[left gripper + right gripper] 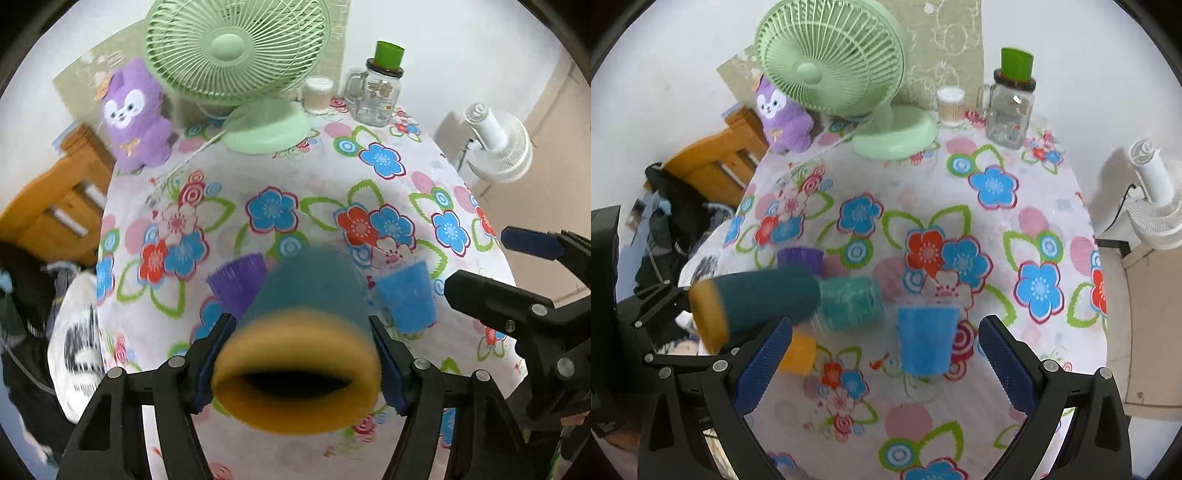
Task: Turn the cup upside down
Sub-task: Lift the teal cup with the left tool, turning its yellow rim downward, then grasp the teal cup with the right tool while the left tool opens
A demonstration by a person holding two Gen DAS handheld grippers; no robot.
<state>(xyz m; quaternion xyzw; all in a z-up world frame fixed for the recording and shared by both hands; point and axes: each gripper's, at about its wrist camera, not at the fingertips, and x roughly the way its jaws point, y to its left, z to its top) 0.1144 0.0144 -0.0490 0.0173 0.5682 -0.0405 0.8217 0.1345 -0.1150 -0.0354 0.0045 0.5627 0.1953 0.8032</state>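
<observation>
My left gripper (299, 363) is shut on a dark teal cup with an orange rim (295, 384), held above the table and lying on its side, its mouth toward the camera. The same cup (753, 299) shows at the left of the right wrist view, blurred. A blue cup (406, 299) stands on the flowered tablecloth (332, 177); in the right wrist view the blue cup (925, 338) lies ahead between the fingers of my right gripper (886, 354), which is open and empty. A purple cup (238, 280), a teal cup (849, 302) and an orange cup (796, 354) stand nearby.
A green desk fan (240, 55), a purple plush toy (135, 114), a glass jar with a green cup on top (380, 88) and a small container (317, 94) stand at the table's far edge. A white fan (495, 144) is beyond the right edge, a wooden chair (55, 206) at the left.
</observation>
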